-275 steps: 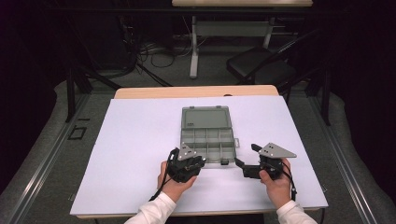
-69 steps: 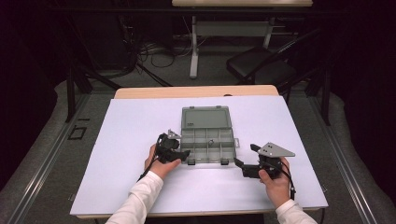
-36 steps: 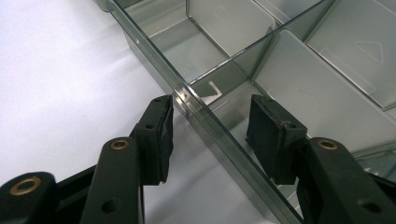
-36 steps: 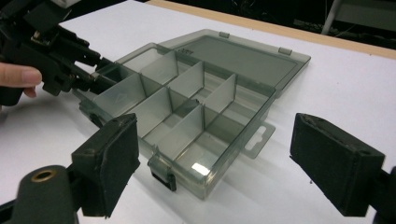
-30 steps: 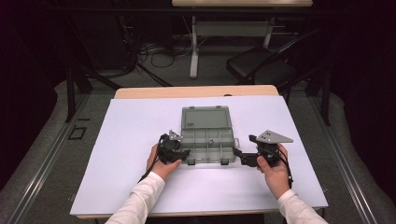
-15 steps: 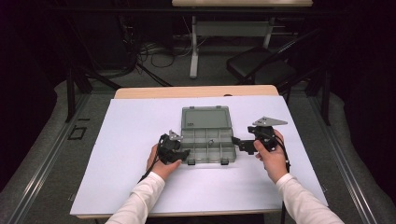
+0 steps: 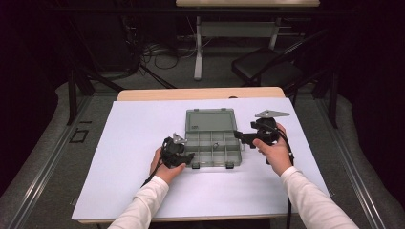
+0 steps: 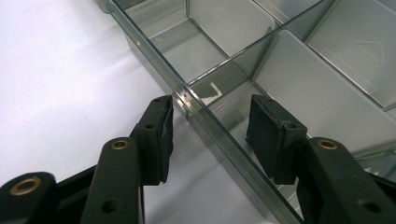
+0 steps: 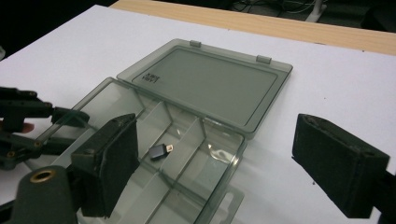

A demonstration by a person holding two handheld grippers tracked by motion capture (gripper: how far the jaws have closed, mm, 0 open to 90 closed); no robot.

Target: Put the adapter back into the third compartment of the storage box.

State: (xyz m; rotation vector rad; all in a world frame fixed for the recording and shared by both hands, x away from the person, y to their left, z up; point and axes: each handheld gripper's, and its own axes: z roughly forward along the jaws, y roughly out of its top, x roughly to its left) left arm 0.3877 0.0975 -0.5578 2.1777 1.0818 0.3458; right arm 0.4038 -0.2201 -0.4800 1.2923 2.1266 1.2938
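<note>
Near the surface's middle, the open box (image 7: 212, 143) lies with its lid flat toward the far edge; the left hand-held gripper (image 7: 184, 157) straddles its left wall half-open, while the right hand-held gripper (image 7: 242, 137), wide open and empty, hovers beside its right wall, nearer the small plug (image 9: 159, 151) inside.

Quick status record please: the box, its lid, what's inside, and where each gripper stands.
box: clear compartment box on the white table cover, lid open and lying flat behind the tray
contents: one small black adapter in a middle compartment; the other compartments in view look bare
left gripper: jaws straddle the box's side wall, one pad outside, one inside; a gap shows on both sides
right gripper: jaws wide open, above the box's right edge, nothing between them
hands: one on each gripper
</note>
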